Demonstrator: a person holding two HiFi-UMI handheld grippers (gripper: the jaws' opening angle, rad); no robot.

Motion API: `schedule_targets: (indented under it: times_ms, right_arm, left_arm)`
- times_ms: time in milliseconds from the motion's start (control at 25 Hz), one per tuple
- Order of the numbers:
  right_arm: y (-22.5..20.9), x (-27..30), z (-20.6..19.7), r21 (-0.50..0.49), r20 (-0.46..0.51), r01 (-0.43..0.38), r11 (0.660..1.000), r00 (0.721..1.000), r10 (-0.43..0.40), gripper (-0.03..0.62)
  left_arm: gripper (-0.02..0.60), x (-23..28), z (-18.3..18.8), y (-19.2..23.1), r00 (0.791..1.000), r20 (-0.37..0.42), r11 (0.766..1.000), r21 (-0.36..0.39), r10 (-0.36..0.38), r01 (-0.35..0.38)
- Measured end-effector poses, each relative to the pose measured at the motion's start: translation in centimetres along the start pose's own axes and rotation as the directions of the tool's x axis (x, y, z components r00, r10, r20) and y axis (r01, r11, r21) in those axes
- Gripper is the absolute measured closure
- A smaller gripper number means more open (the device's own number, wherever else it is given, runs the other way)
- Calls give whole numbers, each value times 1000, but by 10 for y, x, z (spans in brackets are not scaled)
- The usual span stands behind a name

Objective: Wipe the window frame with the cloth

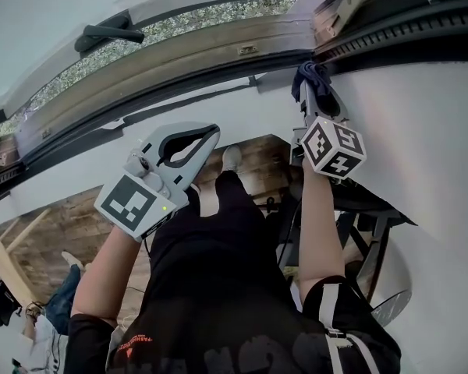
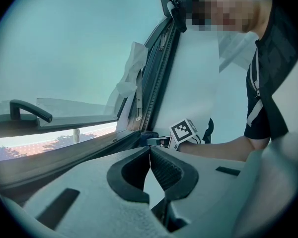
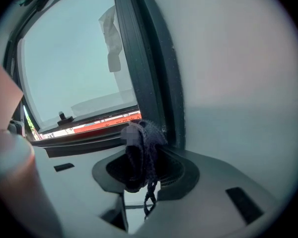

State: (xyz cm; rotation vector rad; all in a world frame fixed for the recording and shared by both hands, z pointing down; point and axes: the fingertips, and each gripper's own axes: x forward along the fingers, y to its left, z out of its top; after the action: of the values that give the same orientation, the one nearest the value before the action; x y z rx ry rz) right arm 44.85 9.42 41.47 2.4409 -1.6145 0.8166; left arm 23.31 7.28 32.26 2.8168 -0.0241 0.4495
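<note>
Closest to me, my left gripper [image 2: 150, 151] has its jaws pressed together on nothing, held below the window frame [image 1: 179, 65]. My right gripper [image 3: 141, 150] pinches the cloth [image 3: 145, 135], a dark navy knit wad. It is bunched, with its long axis running along the jaws and pointing into the frame's corner, where it meets the black seal [image 3: 144, 58]. One loose strand dangles between the jaws. A black handle [image 1: 108, 33] sits on the sash, well apart from the cloth.
</note>
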Motion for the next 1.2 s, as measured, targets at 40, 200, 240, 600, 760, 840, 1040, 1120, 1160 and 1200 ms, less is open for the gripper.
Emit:
schedule_targets:
  times_ms: [40,200,240,600,760,840,1040,1120,1160,1200]
  right_arm:
    - [3,0,0,2,-1,-7,1000,1000,7,485]
    - [13,1,-3,0,-7,-28,1000,1000,28,485]
    - [16,1,-4,-2,-9,-33,999,999,33,485]
    - [53,1,-14,-28,-34,-91,995,995,91,485]
    - [70,1,-19,-39,-45,-114,993,993,112,485]
    - [78,1,-22,-44,-51,-123,991,991,120,486]
    - [101,1,-28,-57,-63,-152,987,987,148,485]
    - [111,1,-31,-63,-69,-167,984,984,162,485]
    - [116,1,-32,-66,-71,-174,983,983,169,485]
    - [121,1,-34,-69,-74,-181,981,982,176,485]
  left_arm:
    - [561,-1,-1,-1,1000,-2,1000,-7,0,0]
    - [561,-6,-2,-1,1000,13,1000,9,-7,7]
    - [561,-8,-2,-1,1000,25,1000,13,-11,11]
    - [561,-29,-6,6,999,13,999,-8,34,-34]
    - [561,-41,-8,9,999,18,999,-17,51,-50]
    - [561,-48,-10,10,998,22,998,-22,59,-58]
    - [561,-65,-17,15,996,25,996,-33,80,-79]
    - [561,-72,-19,16,996,29,996,-36,88,-87]
    - [561,-75,-19,17,995,33,995,-37,92,-90]
    - [561,-78,-20,18,995,35,995,-39,95,-94]
